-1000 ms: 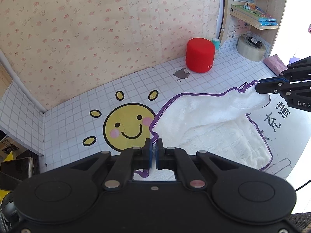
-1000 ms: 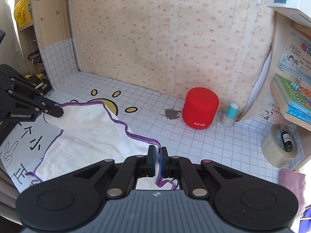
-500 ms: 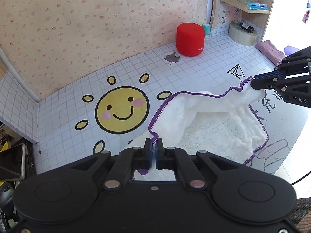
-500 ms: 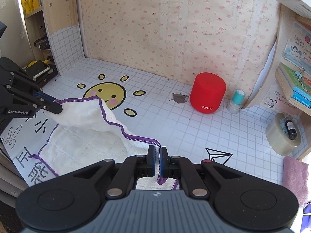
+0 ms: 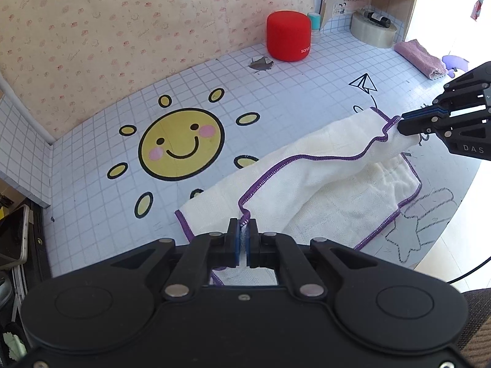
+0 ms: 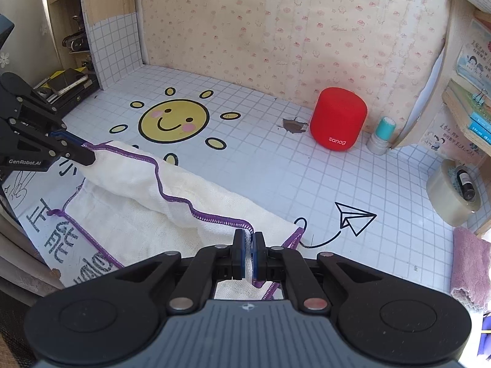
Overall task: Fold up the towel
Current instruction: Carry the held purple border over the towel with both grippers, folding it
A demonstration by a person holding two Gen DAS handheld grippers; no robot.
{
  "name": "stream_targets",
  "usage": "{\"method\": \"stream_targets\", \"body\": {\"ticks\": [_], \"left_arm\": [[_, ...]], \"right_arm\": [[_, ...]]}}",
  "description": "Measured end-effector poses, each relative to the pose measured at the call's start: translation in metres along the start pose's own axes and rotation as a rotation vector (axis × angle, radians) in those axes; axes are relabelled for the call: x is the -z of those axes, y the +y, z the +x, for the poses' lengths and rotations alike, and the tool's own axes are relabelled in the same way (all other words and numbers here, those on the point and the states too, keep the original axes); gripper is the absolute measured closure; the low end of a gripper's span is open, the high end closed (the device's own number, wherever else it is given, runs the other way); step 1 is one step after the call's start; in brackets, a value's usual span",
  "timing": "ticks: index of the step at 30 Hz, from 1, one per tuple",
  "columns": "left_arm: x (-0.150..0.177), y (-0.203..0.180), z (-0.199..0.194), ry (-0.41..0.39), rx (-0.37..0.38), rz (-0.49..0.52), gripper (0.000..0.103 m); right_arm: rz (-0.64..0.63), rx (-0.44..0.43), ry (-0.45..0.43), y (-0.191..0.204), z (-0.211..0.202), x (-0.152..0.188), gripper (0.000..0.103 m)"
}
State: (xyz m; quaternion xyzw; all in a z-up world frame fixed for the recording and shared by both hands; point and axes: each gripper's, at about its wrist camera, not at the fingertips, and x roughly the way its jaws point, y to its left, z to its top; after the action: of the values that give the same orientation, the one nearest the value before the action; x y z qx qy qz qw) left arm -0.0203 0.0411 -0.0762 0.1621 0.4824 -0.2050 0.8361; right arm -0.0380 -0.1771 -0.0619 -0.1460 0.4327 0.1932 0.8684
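Observation:
A cream towel with purple stitched edging (image 5: 313, 178) (image 6: 147, 211) lies partly doubled over on the white tiled tabletop (image 5: 291, 92) near its front edge. My left gripper (image 5: 244, 230) is shut on one corner of the towel's hem. My right gripper (image 6: 251, 239) is shut on the other corner of the same hem. Each gripper shows in the other's view: the right gripper (image 5: 402, 121) at the right, the left gripper (image 6: 89, 156) at the left. The held edge sags between them above the lower layer.
A red cylindrical speaker (image 5: 288, 35) (image 6: 337, 119) stands by the back wall beside a small teal-capped bottle (image 6: 382, 135). A tape roll (image 6: 451, 193) and a folded pink cloth (image 6: 469, 266) sit at the right. A sun drawing (image 5: 181, 144) lies beyond the towel. Shelves flank both sides.
Both grippers have carried the held hem toward the front edge and lower, so the sun drawing and paper-plane drawing are now uncovered. The upper layer now overlaps more of the lower one.

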Motion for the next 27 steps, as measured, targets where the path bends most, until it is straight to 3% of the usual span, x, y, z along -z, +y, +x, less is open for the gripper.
{"method": "stream_targets", "body": {"ticks": [22,27], "left_arm": [[0.019,-0.011,0.001,0.036,0.019,-0.001,0.097],[0.023,-0.017,0.0,0.036,0.017,0.007,0.087]], "right_arm": [[-0.041,-0.025,0.083,0.012,0.005,0.021,0.098],[-0.054,-0.024,0.081,0.016,0.002,0.022,0.091]]}}
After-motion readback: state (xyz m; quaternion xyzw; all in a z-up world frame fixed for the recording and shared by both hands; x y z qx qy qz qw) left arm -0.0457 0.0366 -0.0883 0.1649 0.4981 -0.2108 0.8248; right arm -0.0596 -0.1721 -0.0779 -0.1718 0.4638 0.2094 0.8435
